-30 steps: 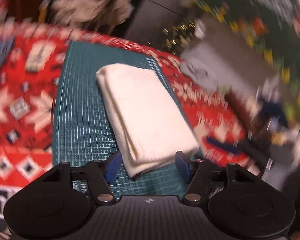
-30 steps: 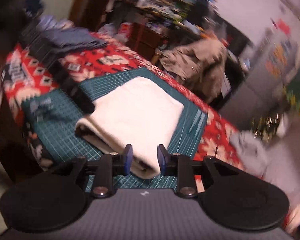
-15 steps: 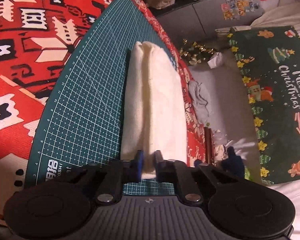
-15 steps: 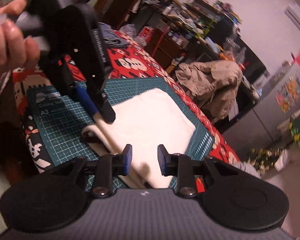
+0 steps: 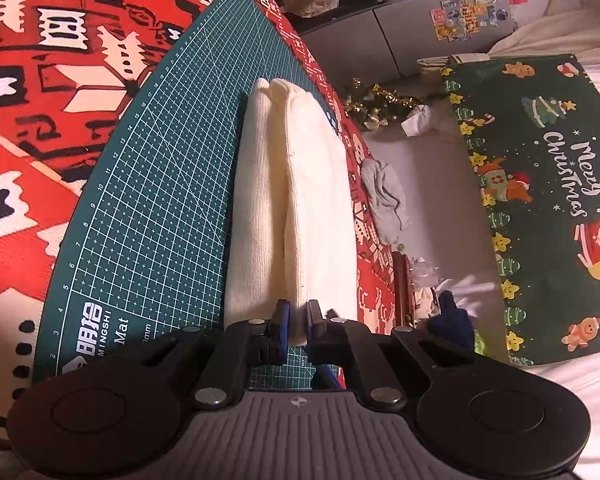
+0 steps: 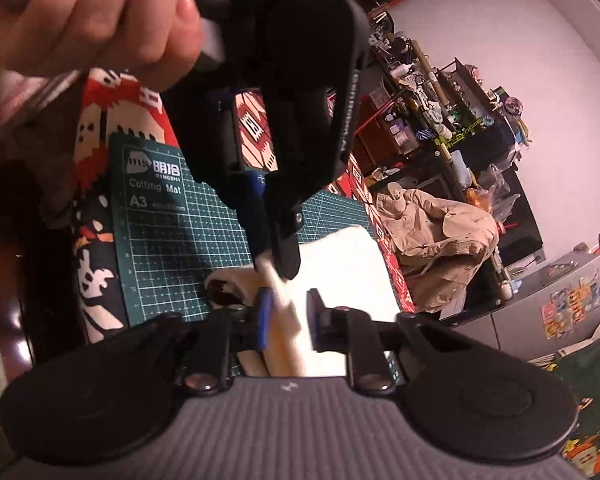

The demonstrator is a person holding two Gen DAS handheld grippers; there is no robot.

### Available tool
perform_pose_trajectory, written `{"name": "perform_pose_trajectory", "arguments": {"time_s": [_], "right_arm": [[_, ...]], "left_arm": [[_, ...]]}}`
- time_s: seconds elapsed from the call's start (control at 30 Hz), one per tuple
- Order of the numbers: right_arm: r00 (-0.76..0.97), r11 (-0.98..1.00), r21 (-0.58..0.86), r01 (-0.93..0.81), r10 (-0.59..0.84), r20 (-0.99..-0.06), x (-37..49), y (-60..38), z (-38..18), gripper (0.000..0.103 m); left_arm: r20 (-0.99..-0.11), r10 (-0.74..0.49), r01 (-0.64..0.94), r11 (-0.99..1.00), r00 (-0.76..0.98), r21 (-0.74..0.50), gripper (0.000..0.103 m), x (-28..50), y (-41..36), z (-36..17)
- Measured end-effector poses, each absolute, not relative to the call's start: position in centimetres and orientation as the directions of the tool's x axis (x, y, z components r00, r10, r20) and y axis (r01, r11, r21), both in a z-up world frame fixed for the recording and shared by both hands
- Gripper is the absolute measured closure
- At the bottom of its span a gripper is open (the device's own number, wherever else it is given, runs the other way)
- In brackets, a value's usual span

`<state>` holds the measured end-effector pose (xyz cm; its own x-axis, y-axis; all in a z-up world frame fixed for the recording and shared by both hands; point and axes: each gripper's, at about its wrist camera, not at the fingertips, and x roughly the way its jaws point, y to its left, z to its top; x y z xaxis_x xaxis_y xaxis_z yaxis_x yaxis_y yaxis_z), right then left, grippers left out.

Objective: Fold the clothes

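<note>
Already the left gripper (image 5: pixel 296 320) has its jaws clamped on the near edge of the cream garment (image 5: pixel 300 200), a pinch of knit squeezed between the blue pads. Over on the right gripper (image 6: pixel 288 316), the jaws have just been closing, and a raised ridge of the same cloth stands between them. It lies against the left-hand pad, but I can see a clear gap before the other pad, so I would not call that a grip yet.

Moving outward, the garment lies as a long, narrow bundle on the green cutting mat (image 5: pixel 148 200), running from six o'clock toward twelve in the left wrist view, with at least two stacked layers showing along its length. From the right wrist view the left gripper comes down from eleven o'clock, a hand (image 6: pixel 100 12) wrapped around its handle, its tips biting the cloth's edge just ahead of the right gripper. The mat sits on a red patterned tablecloth (image 5: pixel 40 80).

As I judge it, the folding is well along: the piece is already doubled into a compact strip. What seems left is one more fold or a lift to set it aside, once the right side has hold. A beige jacket (image 6: pixel 440 240) is heaped at two o'clock, unfolded.
</note>
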<state>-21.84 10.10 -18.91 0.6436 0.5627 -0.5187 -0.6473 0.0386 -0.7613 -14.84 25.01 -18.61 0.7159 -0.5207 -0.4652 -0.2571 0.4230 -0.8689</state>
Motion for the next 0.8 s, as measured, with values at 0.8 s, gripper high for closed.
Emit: {"name": "perform_pose_trajectory", "arguments": {"time_s": [0.8], "right_arm": [[0.808,0.027,-0.868,-0.496,0.382,-0.449,-18.0,5.9,-24.0,0.095]], "left_arm": [[-0.521,-0.505,-0.249,0.511,0.688,-0.823,0.095,-14.7,24.7,-18.3]]}}
